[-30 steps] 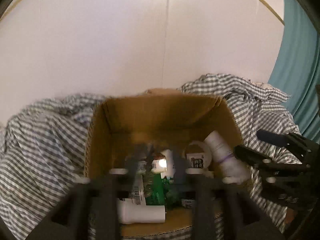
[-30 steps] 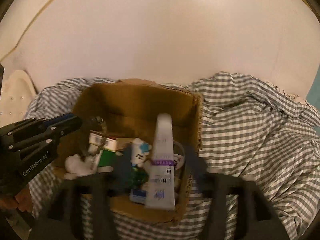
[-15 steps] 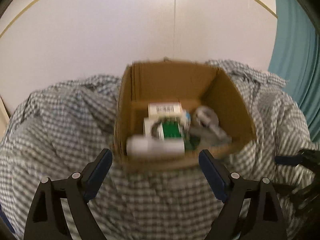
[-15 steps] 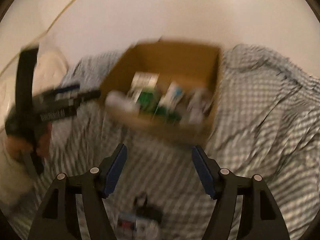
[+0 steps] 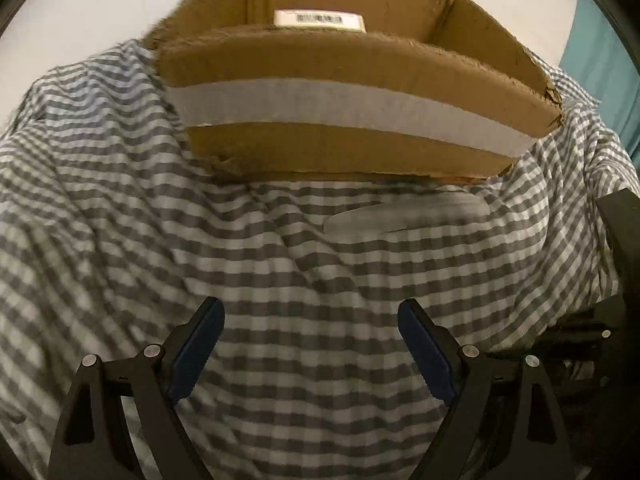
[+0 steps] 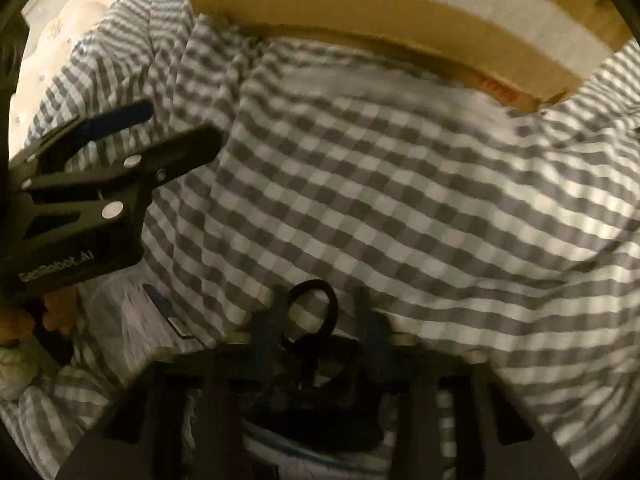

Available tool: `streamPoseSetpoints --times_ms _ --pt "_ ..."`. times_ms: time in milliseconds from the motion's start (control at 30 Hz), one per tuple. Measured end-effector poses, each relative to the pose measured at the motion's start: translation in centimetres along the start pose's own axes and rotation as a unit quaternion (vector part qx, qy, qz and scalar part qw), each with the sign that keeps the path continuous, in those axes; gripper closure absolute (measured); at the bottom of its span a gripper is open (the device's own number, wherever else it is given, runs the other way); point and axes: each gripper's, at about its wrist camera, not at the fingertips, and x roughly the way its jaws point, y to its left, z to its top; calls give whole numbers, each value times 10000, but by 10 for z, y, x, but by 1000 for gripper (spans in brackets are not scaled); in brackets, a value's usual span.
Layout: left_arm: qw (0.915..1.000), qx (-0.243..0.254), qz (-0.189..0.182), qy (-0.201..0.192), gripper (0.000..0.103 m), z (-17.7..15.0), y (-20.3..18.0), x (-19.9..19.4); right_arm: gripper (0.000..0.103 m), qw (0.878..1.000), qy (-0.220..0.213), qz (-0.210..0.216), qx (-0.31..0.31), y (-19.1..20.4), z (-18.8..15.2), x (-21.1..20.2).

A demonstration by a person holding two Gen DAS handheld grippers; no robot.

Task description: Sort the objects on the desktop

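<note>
A brown cardboard box (image 5: 352, 148) with a white tape band stands on the grey checked cloth (image 5: 280, 264), just beyond my left gripper (image 5: 310, 344), which is open and empty low over the cloth. A barcoded label (image 5: 319, 19) shows on the box's far inner wall; its contents are hidden. In the right wrist view my right gripper (image 6: 320, 344) is down on a black object with a ring loop (image 6: 316, 316) lying on the cloth; motion blur hides how the jaws stand. The box (image 6: 400, 28) lies beyond it. The left gripper (image 6: 116, 164) shows at the left.
A pale flat object (image 5: 404, 216) lies on the cloth in front of the box. A clear plastic wrapper (image 6: 132, 320) lies left of the right gripper. A white quilted surface (image 6: 60, 40) is at the far left, a teal curtain (image 5: 608, 48) at the right.
Both grippers have dropped from above the box to low over the cloth in front of it. The right one has come down onto the black ringed object.
</note>
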Motion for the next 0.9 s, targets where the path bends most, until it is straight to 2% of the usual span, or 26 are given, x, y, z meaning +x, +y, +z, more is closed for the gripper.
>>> streamPoseSetpoints --times_ms 100,200,300,400,467,567,633,767,833,900 --pt "10000 68 -31 64 12 5 -3 9 100 9999 -115 -62 3 -1 -1 -2" --pt "9996 229 -148 17 12 17 -7 11 100 9980 -582 -133 188 -10 -4 -24" --pt "9974 645 -248 -210 12 32 -16 10 100 9931 -1064 -251 419 -25 -8 -50" --pt "9891 1370 -201 -491 12 35 -33 13 100 9885 -1323 -199 702 -48 -14 -68" --pt "9797 1879 -151 -678 12 31 -47 18 100 9856 -1404 -22 941 -59 -20 -75" --pt "9702 2304 -246 -708 12 29 -61 29 100 9827 -1500 92 1082 -66 -22 -82" --pt "9680 2390 -288 -702 12 32 -66 38 100 9820 -1531 132 1100 -66 -20 -82" --pt "9745 2135 -521 -455 12 42 -69 60 100 9827 -1494 155 1081 -60 -11 -83" --pt "9727 2198 -534 -523 12 38 -73 59 100 9822 -1479 170 1145 -64 -9 -81" --pt "9719 2137 -933 -325 12 35 -73 54 99 9830 -1452 181 1108 -70 -13 -90"
